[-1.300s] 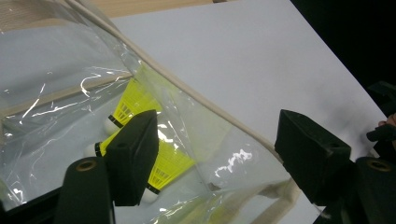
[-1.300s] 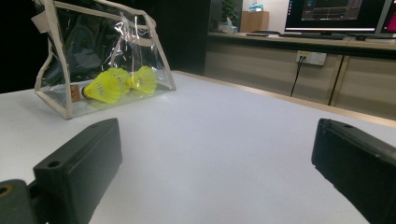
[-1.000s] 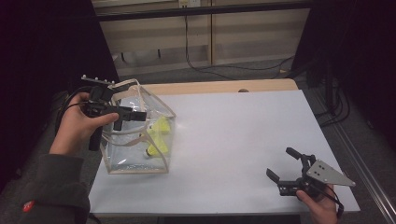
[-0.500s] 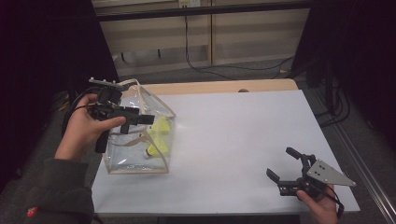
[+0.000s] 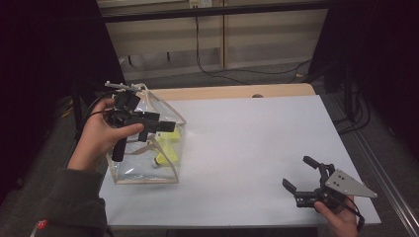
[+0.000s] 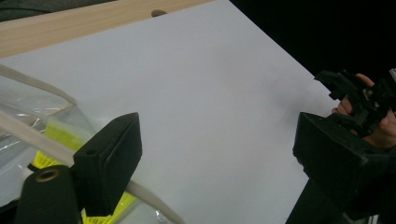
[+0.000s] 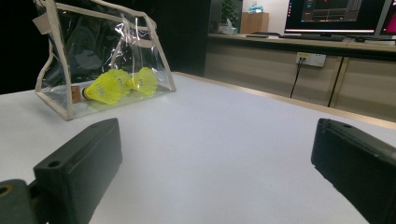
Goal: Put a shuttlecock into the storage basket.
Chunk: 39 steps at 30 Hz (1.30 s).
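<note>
A clear plastic bag [image 5: 129, 170] with beige trim stands at the table's left, and yellow shuttlecocks [image 5: 166, 157] lie inside it. A person's hand holds my left gripper [image 5: 164, 124] just above the bag's top, jaws pointing right. Its jaws are open and have just been opening wider. In the left gripper view [image 6: 219, 133] the bag's beige trim [image 6: 44, 144] runs past the left jaw, with bare table between the jaws. My right gripper [image 5: 298, 172] rests open near the front right corner, nothing between its jaws. The right gripper view [image 7: 217, 135] faces the bag [image 7: 102, 51] and its shuttlecocks [image 7: 109, 86].
The white table top [image 5: 247, 148] stretches between bag and right gripper, with a wooden strip [image 5: 232, 92] along its far edge. Cabinets and cables [image 5: 212, 59] stand behind it. The bag sits close to the table's left edge.
My left gripper has shifted a little to the right above the bag. The right gripper has kept still.
</note>
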Available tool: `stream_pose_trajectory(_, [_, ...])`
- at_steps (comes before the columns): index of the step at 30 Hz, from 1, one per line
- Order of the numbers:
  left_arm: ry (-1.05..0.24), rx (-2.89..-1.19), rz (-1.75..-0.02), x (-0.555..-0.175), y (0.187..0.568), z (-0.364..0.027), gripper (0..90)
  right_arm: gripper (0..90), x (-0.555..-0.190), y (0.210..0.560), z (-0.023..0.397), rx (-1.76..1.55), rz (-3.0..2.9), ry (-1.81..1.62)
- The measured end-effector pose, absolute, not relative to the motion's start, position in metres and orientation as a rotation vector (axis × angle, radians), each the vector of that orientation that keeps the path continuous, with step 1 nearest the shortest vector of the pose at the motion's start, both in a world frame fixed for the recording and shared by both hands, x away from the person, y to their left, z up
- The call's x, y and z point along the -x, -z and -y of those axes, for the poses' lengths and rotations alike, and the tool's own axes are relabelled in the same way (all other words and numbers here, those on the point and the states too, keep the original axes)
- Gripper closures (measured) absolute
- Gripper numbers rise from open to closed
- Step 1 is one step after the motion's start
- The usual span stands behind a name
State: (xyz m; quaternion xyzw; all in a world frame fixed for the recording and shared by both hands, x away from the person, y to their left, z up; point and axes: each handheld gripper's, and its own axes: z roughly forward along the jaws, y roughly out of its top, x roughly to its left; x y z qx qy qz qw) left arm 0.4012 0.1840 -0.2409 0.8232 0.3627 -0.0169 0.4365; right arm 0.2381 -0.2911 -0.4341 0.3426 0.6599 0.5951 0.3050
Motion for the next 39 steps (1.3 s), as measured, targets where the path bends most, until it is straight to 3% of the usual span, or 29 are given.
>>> stream_pose_trajectory(39, [0.193, -2.034, -0.72, -0.377, 0.266, -0.147, 12.7, 1.5, -0.239, 0.434, 0.29, -0.906, -1.748, -1.58])
